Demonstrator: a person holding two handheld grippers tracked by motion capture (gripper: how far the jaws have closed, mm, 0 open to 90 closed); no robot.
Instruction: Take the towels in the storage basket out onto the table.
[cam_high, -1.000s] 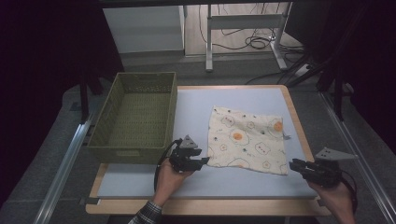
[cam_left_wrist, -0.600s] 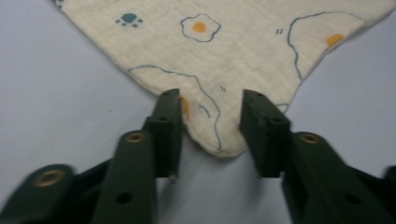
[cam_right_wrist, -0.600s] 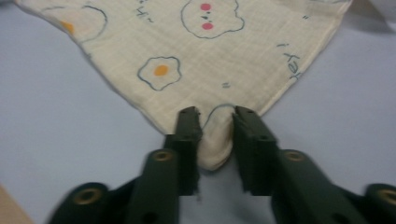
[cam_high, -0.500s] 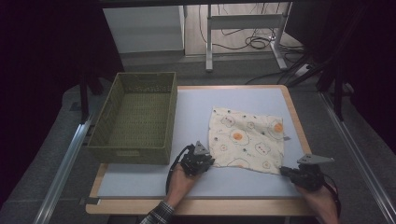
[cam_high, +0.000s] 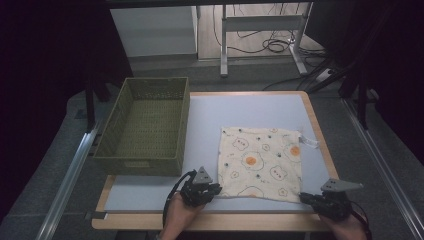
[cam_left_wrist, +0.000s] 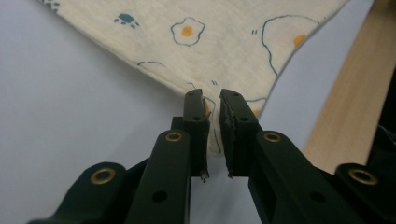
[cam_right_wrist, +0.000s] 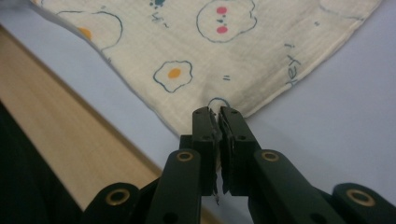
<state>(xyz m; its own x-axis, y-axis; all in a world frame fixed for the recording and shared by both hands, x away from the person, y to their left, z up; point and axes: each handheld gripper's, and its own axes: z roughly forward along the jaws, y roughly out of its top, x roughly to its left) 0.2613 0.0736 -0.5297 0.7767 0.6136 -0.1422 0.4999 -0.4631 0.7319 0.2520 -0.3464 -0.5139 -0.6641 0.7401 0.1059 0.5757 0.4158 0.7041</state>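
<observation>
A cream cloth (cam_high: 262, 160) printed with fried eggs and little faces lies flat on the right half of the pale blue table (cam_high: 240, 107). My left gripper (cam_high: 212, 189) is at its near left corner. Its jaws have just been closing and now pinch that corner of the cloth (cam_left_wrist: 210, 42), as the left gripper view (cam_left_wrist: 212, 100) shows. My right gripper (cam_high: 305, 197) is at the near right corner. In the right gripper view its jaws (cam_right_wrist: 218, 114) are shut on that corner of the cloth (cam_right_wrist: 224, 56).
An olive woven basket (cam_high: 145, 161) with nothing inside stands on the table's left side. A wooden border (cam_high: 215, 220) runs along the table's near edge, just under both hands. Metal rails flank the table, with desk legs and cables behind.
Both hands moved in and down to the cloth's near corners, the left one shifting right and the right one left. Both pairs of jaws closed on the corners.
</observation>
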